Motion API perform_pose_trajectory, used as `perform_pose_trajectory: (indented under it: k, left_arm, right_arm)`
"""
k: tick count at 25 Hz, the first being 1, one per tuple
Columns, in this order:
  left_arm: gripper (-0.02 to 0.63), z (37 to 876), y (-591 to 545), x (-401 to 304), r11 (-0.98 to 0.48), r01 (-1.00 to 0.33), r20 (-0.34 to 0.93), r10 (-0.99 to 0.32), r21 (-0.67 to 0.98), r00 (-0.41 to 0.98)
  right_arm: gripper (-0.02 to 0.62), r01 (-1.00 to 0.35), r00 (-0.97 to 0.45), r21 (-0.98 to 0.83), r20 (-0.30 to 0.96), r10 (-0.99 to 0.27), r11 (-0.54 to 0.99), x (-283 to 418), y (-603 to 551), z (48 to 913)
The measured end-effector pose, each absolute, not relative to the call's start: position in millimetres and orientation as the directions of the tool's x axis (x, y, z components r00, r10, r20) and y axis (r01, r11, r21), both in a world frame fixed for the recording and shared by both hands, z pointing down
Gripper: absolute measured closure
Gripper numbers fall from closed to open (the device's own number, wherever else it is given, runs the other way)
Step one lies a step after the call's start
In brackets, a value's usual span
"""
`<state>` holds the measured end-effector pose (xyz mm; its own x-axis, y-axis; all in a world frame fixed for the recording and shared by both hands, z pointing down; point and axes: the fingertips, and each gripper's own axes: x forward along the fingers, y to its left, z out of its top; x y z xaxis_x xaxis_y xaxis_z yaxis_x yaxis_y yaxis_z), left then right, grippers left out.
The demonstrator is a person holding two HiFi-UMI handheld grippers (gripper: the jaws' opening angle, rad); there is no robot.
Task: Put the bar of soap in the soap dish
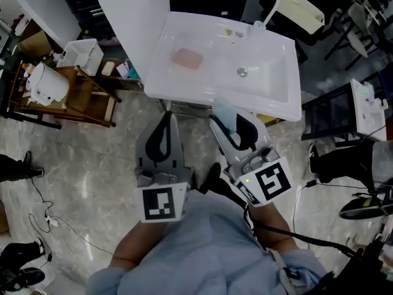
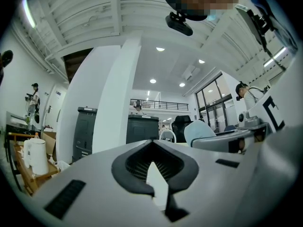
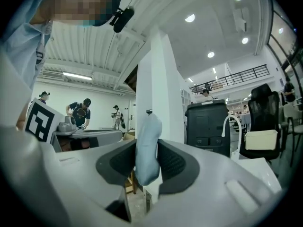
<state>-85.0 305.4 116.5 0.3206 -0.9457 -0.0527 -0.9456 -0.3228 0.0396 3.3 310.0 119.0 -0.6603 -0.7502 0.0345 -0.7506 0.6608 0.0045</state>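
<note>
A pale blue bar of soap (image 1: 225, 113) is clamped edge-on between the black pads of my right gripper (image 1: 236, 126), just below the front rim of the white sink (image 1: 288, 103). The right gripper view shows the soap (image 3: 147, 148) sticking up past the jaws of the gripper (image 3: 147, 161). A pinkish soap dish (image 1: 187, 58) lies on the sink's left shelf. My left gripper (image 1: 164, 129) hangs beside the right one, in front of the sink, shut with nothing in it (image 2: 152, 144).
A faucet (image 1: 271, 5) and a drain (image 1: 242, 72) are in the sink. Behind its left end rises a white column (image 1: 132, 17). On the left stand a wooden table (image 1: 73, 103), a white kettle (image 1: 48, 83) and a basket (image 1: 83, 54). Black furniture (image 1: 334, 112) stands right.
</note>
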Motion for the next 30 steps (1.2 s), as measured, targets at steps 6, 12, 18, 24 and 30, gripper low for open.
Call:
perform_pose_trajectory:
  k: [6, 12, 18, 24, 30]
  left_arm:
    - [0.6, 124, 273, -80, -0.331, -0.943, -0.049, -0.943, 0.024, 0.33]
    - [0.6, 127, 230, -71, -0.334, -0.943, -0.047, -0.941, 0.0, 0.334]
    - [0.6, 134, 181, -60, -0.315, -0.949, -0.022, -0.949, -0.024, 0.316]
    - [0.6, 131, 125, -43, -0.276, -0.96, -0.004, -0.961, -0.048, 0.276]
    - [0.6, 125, 84, -31, -0.213, -0.974, -0.021, -0.976, -0.073, 0.215]
  right_arm:
    - [0.474, -0.763, -0.646, 0.0, 0.035, -0.762, 0.647, 12, 279, 128]
    - [0.476, -0.769, -0.639, -0.006, 0.023, -0.769, 0.639, 23, 238, 134]
    - [0.476, -0.766, -0.643, -0.024, 0.03, -0.765, 0.643, 44, 185, 140]
    - [0.476, -0.741, -0.671, -0.05, 0.051, -0.74, 0.669, 65, 126, 148]
    - [0.476, -0.692, -0.722, -0.048, 0.045, -0.69, 0.721, 74, 78, 151]
